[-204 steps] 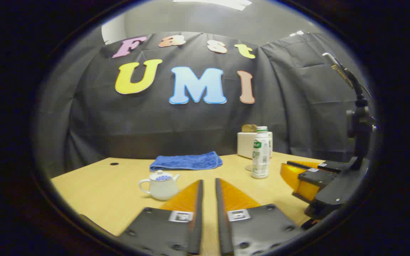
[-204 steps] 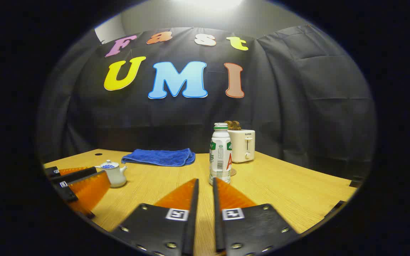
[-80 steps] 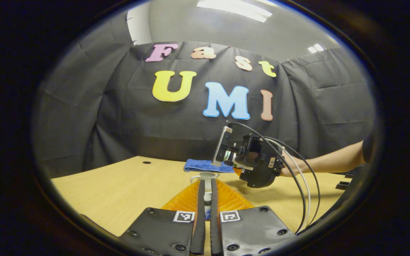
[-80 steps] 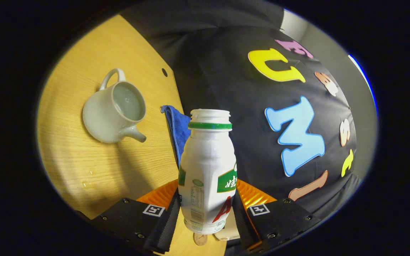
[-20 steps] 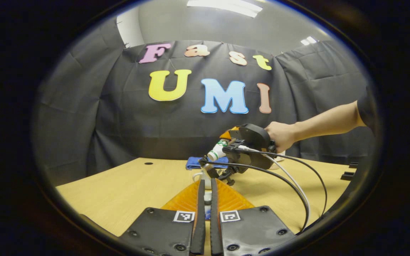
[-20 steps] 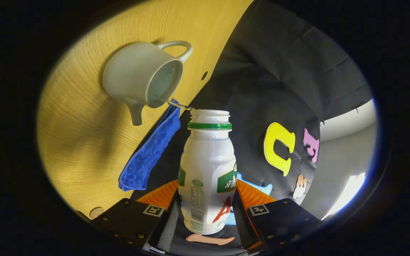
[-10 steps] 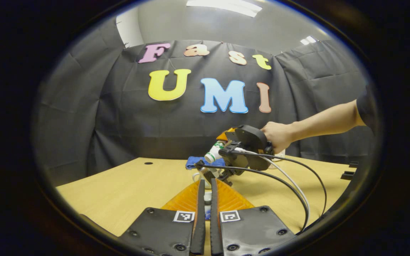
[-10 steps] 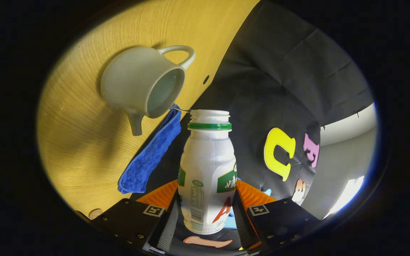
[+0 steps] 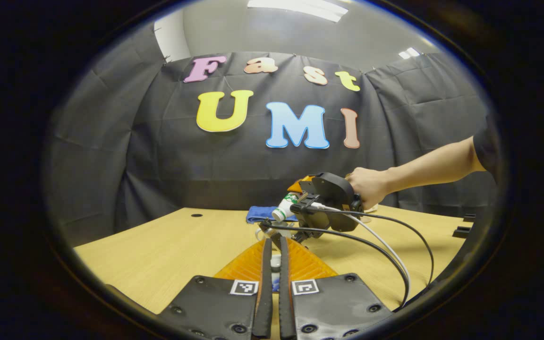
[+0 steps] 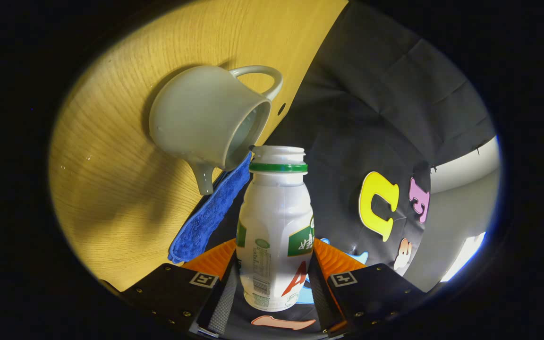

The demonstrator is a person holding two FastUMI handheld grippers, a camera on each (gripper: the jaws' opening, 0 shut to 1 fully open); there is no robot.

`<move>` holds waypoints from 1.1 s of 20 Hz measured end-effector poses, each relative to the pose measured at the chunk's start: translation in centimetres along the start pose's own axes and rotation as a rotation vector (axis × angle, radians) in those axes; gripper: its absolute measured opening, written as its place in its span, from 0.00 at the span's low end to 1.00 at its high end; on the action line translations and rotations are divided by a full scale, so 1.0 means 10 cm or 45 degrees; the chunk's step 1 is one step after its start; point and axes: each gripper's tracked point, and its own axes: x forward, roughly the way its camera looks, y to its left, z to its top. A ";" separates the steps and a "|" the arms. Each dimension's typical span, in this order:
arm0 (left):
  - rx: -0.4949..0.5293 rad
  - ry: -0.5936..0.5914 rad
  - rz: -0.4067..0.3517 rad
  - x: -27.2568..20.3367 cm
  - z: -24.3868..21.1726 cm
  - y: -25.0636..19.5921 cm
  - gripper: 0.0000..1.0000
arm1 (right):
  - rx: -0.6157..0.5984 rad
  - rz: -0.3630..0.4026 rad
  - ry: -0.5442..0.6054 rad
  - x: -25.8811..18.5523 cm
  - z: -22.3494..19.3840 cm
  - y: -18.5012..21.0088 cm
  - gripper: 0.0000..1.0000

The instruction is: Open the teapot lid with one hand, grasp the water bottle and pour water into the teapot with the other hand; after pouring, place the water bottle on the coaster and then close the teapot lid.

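My right gripper is shut on the white water bottle, which has a green neck ring and no cap. The bottle is tipped over, its mouth right at the rim of the open white teapot on the wooden table. In the left gripper view the same bottle slants down from the right gripper, held by a hand; the teapot is mostly hidden behind it. My left gripper is shut on the teapot lid, held just in front of the teapot.
A folded blue towel lies behind the teapot near the wall, also seen as the towel. Cables hang from the right gripper over the table. Small water drops dot the wood. A round hole is in the tabletop.
The right gripper has sunk a little and brought the bottle's mouth closer to the teapot's rim. The left gripper has stayed still with the lid.
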 end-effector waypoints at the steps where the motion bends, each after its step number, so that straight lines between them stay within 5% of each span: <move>1: -0.013 -0.001 -0.004 0.00 0.00 0.00 0.16 | 0.062 0.024 0.003 -0.01 -0.02 0.04 0.71; 7: -0.055 0.018 -0.004 0.02 -0.07 0.02 0.12 | 0.392 0.102 0.018 -0.09 0.01 0.21 0.71; 14: -0.088 0.054 -0.009 0.09 -0.17 0.00 0.16 | 0.989 0.250 0.101 -0.09 0.02 0.48 0.71; 22: -0.115 0.082 -0.019 0.19 -0.17 -0.04 0.16 | 1.700 0.389 0.023 -0.21 0.23 0.40 0.71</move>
